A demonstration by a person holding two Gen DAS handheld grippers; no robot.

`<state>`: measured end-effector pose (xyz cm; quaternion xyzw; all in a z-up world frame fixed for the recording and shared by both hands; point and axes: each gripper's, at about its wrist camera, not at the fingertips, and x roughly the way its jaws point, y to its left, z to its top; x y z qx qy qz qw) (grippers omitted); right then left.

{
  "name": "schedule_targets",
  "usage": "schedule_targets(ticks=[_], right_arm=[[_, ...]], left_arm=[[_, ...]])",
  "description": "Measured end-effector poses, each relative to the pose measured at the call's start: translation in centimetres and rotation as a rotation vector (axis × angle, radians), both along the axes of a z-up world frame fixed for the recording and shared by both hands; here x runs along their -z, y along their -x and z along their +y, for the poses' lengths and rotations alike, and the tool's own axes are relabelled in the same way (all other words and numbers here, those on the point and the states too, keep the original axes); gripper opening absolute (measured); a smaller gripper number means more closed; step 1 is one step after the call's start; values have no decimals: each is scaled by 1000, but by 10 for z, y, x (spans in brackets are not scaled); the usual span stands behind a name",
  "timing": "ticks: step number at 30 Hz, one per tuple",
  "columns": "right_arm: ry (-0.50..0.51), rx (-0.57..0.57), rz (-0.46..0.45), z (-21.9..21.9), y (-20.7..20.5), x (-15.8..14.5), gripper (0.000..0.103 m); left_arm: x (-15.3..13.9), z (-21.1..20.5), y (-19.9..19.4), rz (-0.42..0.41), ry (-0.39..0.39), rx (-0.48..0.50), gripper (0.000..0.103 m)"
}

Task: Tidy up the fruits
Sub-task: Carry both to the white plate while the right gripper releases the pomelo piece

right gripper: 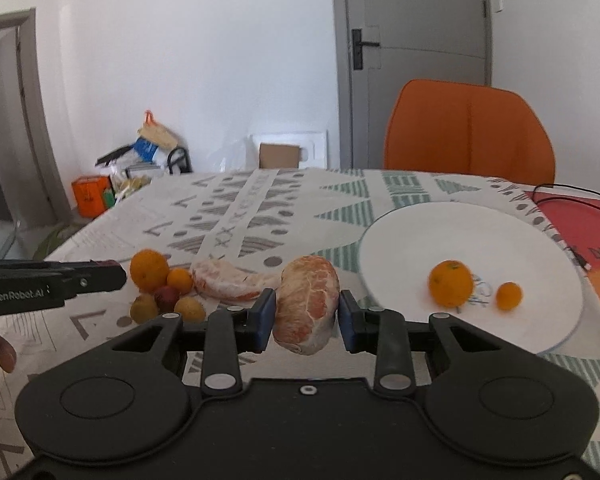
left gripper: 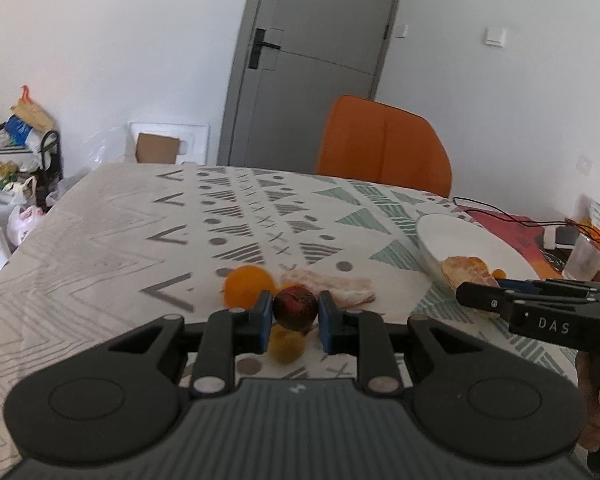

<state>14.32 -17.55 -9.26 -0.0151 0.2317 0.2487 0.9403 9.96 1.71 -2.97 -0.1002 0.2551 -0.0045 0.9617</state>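
With an orange [right gripper: 450, 283] and a kumquat [right gripper: 508, 296] already on the white plate [right gripper: 440, 220], my right gripper [right gripper: 306, 312] clamps a peeled pomelo piece [right gripper: 306, 304], my left gripper [left gripper: 294, 314] pinches a dark red fruit [left gripper: 295, 307], and several fruits wait on the tablecloth [right gripper: 228, 208].

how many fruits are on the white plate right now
2 sit on the white plate: a larger orange near its middle and a small orange just right of it. None seem hidden.
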Motion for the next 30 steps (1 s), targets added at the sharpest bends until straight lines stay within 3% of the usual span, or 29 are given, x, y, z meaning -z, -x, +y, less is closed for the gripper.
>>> schedule_targets(ticks=[12, 30], right_arm=[[-85, 77, -41, -41, 2, -8, 32], [-143, 185, -28, -93, -3, 5, 32]], left_arm=[[-13, -41, -15, -15, -52, 83, 23], [-23, -88, -42, -36, -93, 164, 23]])
